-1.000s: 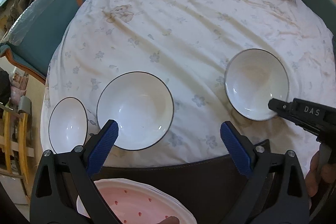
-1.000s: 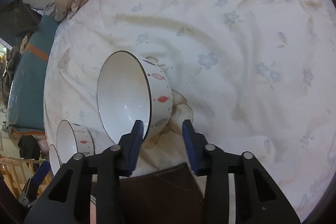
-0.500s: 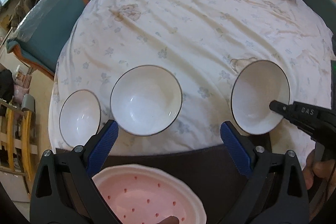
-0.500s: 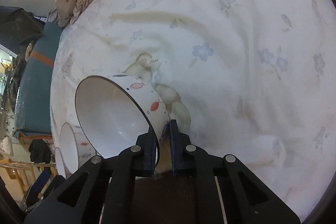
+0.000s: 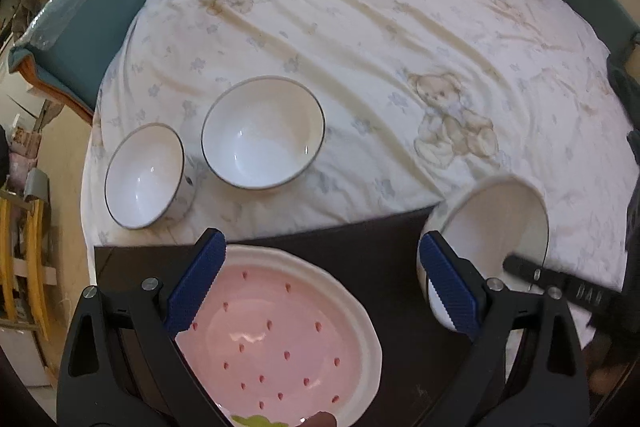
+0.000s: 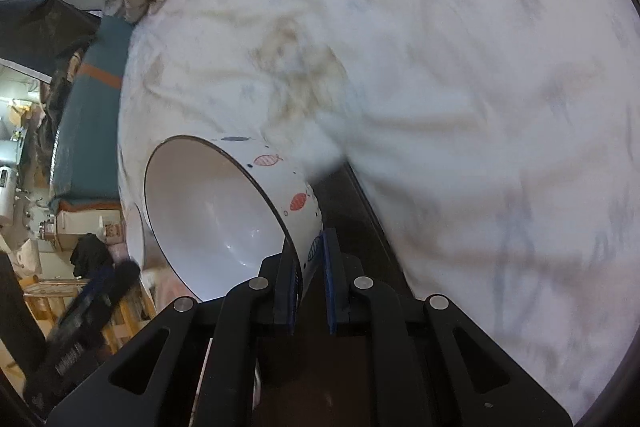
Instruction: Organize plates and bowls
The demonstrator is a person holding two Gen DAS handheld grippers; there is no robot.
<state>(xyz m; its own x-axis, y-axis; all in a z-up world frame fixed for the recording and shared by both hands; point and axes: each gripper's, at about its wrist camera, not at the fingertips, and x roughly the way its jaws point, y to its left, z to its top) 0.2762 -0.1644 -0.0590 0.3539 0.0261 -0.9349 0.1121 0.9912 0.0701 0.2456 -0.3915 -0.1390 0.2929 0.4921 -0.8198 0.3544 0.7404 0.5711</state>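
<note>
1. Right gripper (image 6: 311, 279): jaws nearly closed, pinching the wall of the fish-pattern bowl (image 6: 224, 215) at its rim.
2. Bowl: white, dark rim line, red and blue fish outside; tilted on its side, above the dark board's (image 5: 360, 247) edge.
3. Left gripper (image 5: 324, 291): jaws wide, empty, over the pink strawberry plate (image 5: 280, 331).
4. Two more white bowls, medium (image 5: 262, 131) and small (image 5: 144, 175), upright on the bedsheet (image 5: 360, 39).

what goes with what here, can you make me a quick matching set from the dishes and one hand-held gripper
Things:
1. pink plate
2. fish-patterned bowl
3. smallest bowl
4. left hand-held gripper

States:
a. tilted, rim clamped by the right hand-held gripper
b. open, holding nothing
c. upright on the floral sheet, leftmost
d. lying on the dark board

Pairs: 1-d, 2-a, 3-c, 4-b
</note>
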